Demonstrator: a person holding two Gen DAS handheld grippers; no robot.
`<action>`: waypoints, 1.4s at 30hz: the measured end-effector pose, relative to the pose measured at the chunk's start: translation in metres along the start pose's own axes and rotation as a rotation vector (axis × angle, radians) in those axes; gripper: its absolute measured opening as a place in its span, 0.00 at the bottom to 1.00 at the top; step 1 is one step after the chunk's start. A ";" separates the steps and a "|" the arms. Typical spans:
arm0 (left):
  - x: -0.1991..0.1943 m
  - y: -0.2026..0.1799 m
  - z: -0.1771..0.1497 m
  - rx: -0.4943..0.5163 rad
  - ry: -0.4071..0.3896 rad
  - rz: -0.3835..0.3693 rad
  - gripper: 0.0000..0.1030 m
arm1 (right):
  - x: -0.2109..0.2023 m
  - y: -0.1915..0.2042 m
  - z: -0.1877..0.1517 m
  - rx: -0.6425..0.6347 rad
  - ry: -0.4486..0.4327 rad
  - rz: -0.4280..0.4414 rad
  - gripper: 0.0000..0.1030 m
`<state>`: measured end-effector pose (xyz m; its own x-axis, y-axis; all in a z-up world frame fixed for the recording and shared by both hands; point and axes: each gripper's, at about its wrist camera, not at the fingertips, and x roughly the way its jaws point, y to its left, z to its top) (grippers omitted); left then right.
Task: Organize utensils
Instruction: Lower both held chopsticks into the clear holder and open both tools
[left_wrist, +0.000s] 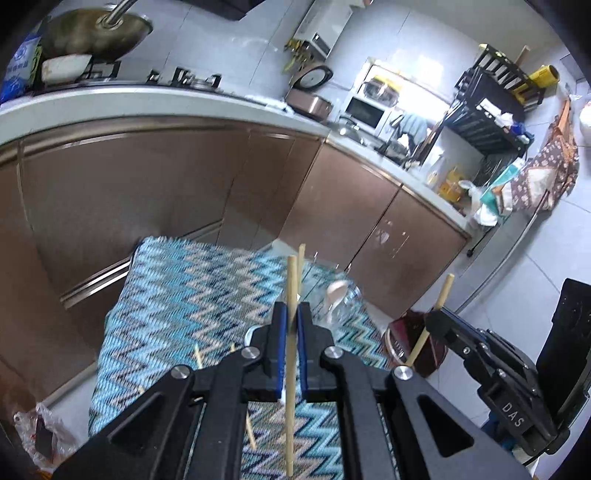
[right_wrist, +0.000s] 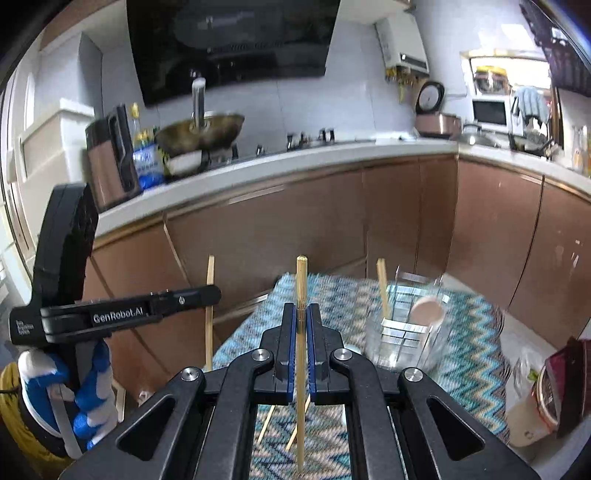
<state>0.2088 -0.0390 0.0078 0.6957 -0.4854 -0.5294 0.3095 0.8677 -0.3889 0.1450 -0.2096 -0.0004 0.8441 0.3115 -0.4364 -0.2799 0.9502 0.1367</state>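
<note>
My left gripper (left_wrist: 291, 314) is shut on a bamboo chopstick (left_wrist: 290, 369) held upright above the zigzag cloth (left_wrist: 177, 295). My right gripper (right_wrist: 302, 314) is shut on another upright chopstick (right_wrist: 301, 354). A clear holder (right_wrist: 406, 332) with compartments stands on the cloth, holding one chopstick (right_wrist: 382, 288) and a pale spoon (right_wrist: 426, 312); it also shows in the left wrist view (left_wrist: 340, 299). Loose chopsticks (right_wrist: 267, 424) lie on the cloth below the grippers. Each gripper appears in the other's view: the right one (left_wrist: 439, 325), the left one (right_wrist: 207, 295).
Brown cabinets (right_wrist: 295, 229) and a white counter (right_wrist: 258, 170) with a wok (right_wrist: 201, 131) stand behind the table. A dark red container (left_wrist: 413, 343) sits on the floor to the right. A plastic bag (left_wrist: 37, 432) lies at lower left.
</note>
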 end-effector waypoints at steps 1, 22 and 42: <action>0.004 -0.004 0.007 0.004 -0.015 -0.008 0.05 | 0.001 -0.004 0.004 -0.001 -0.012 -0.003 0.05; 0.142 -0.025 0.083 -0.015 -0.339 0.030 0.05 | 0.099 -0.103 0.061 0.039 -0.229 -0.095 0.05; 0.207 -0.008 0.038 0.001 -0.296 0.101 0.13 | 0.150 -0.121 0.005 0.025 -0.188 -0.155 0.06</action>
<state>0.3755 -0.1423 -0.0701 0.8816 -0.3444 -0.3227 0.2293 0.9102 -0.3448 0.3074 -0.2782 -0.0783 0.9469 0.1556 -0.2815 -0.1310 0.9859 0.1042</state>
